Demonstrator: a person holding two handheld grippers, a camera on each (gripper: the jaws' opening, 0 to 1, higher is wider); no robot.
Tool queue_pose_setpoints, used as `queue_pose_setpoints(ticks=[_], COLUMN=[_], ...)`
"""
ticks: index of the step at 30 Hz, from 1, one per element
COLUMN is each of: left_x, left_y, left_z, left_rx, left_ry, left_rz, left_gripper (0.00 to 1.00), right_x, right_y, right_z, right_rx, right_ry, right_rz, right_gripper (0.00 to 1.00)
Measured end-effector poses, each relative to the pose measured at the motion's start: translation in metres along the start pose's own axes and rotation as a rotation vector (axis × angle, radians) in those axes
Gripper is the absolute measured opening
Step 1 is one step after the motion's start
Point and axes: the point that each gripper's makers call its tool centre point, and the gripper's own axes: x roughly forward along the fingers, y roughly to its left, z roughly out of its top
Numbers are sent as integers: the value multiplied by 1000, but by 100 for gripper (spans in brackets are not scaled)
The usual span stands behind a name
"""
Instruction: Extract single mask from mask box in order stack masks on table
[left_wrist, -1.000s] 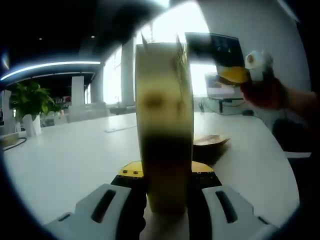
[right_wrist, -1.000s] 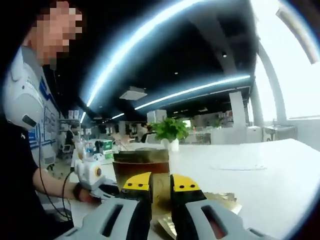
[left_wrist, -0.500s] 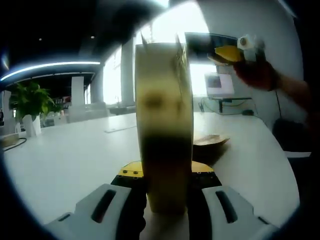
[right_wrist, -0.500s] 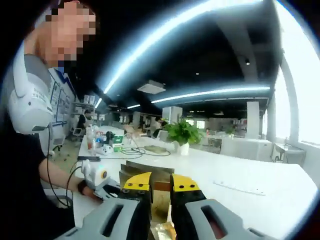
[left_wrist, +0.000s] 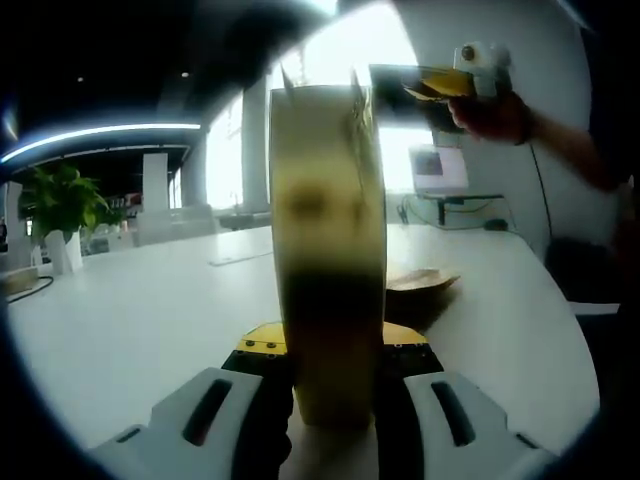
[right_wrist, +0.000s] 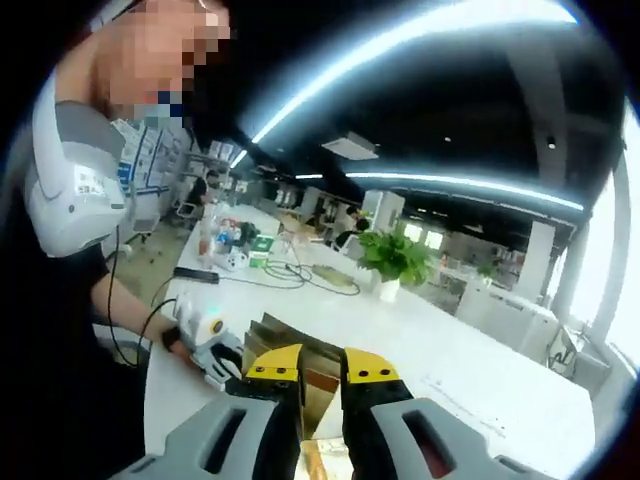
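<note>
A long white table runs across the left gripper view, and the mask box stands upright on it, a tall yellowish carton with its flaps open at the top, seen edge-on and blurred by nearness. The left gripper has its two jaws pressed against the lower sides of that box, one on each side, so it is clamped on the box. Beyond the box, a small heap of golden mask packets lies on the table to the right. High in that view the right gripper is raised well above the table in a person's hand, with a thin yellowish mask pinched flat at its tip. In the right gripper view the same tool's jaws stand nearly together with a thin golden strip, the mask, between them low down. Below and left there, the other hand holds the box on the table. A potted plant stands farther along the tabletop
</note>
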Motion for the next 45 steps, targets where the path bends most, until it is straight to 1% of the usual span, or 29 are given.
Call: queue_pose_setpoints(ticks=[3, 4, 7, 10, 11, 14, 15, 18, 20, 24, 25, 28, 30, 37, 45], left_x=[0, 0, -1, -1, -1, -1, -1, -1, -1, -1, -1, -1, -1, -1, -1], left_y=[1, 2, 1, 1, 1, 1, 1, 1, 0, 0, 0, 0, 0, 1, 1], left_z=[-1, -1, -1, -1, -1, -1, -1, 0, 0, 0, 0, 0, 0, -1, 0], left_rx=[0, 0, -1, -1, -1, -1, -1, 0, -2, 2, 2, 2, 1, 2, 0], left_ry=[0, 0, -1, -1, -1, -2, -2, -2, -2, -2, -2, -2, -2, -3, -5], left_rz=[0, -1, -3, -3, -3, -3, -3, -3, -3, -1, 0, 0, -1, -1, -4], left_gripper=[20, 20, 20, 20, 20, 20, 20, 20, 20, 20, 20, 20, 20, 20, 20], right_x=[4, 6, 11, 16, 18, 21, 21, 26, 29, 35, 35, 43, 47, 60, 69], right_y=[0, 0, 1, 4, 5, 8, 9, 12, 12, 18, 19, 26, 28, 41, 45], right_z=[8, 8, 10, 15, 14, 15, 15, 24, 26, 28, 27, 25, 20, 14, 11], right_rx=[-46, -78, -136, -161, -196, -257, -290, -339, -382, -436, -476, -513, -563, -625, -679], right_ry=[4, 20, 50, 61, 81, 113, 131, 144, 169, 208, 233, 267, 305, 355, 405], right_rz=[20, 33, 51, 79, 98, 130, 152, 186, 218, 272, 300, 359, 391, 458, 523], right_gripper=[10, 10, 10, 10, 10, 10, 11, 11, 11, 11, 11, 11, 11, 11, 11])
